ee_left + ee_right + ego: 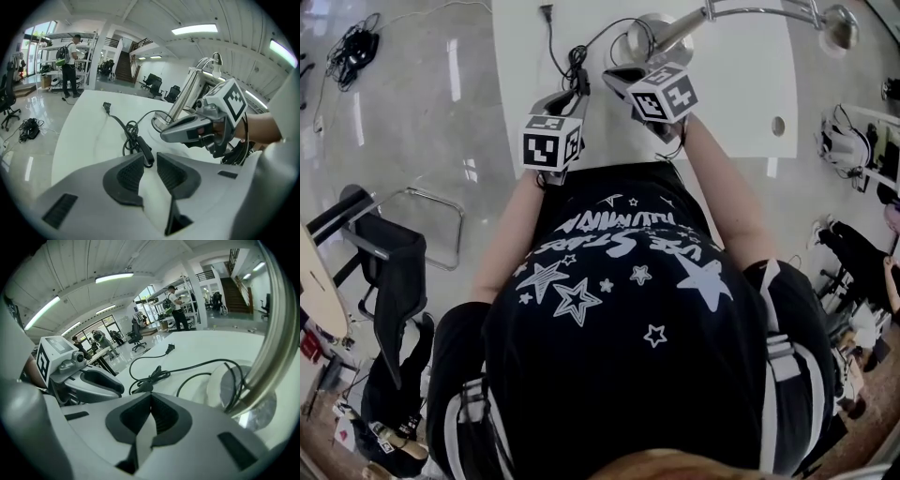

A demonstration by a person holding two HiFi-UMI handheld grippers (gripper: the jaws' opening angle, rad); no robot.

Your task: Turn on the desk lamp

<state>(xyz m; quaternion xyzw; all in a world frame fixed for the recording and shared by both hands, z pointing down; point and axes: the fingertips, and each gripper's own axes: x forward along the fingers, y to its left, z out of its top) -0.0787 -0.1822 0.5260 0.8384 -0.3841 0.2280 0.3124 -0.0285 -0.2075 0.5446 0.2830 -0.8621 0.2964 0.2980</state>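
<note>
The desk lamp has a round chrome base (639, 39) at the far side of the white table (741, 103), and its arm runs right to the lamp head (840, 22). Its black cord lies coiled left of the base and ends in a loose plug (547, 12). The cord's oblong inline switch (143, 149) lies at the mouth of my left gripper (146, 161), whose jaws stand apart; I cannot tell if the pads touch it. My right gripper (151, 398) is shut on nothing, low over the table beside the base (243, 390).
A cable hole (778, 125) sits near the table's right front corner. Black office chairs (384, 272) stand on the glossy floor at the left. A tangle of cables (352, 47) lies on the floor far left. A person (68, 61) stands by distant shelves.
</note>
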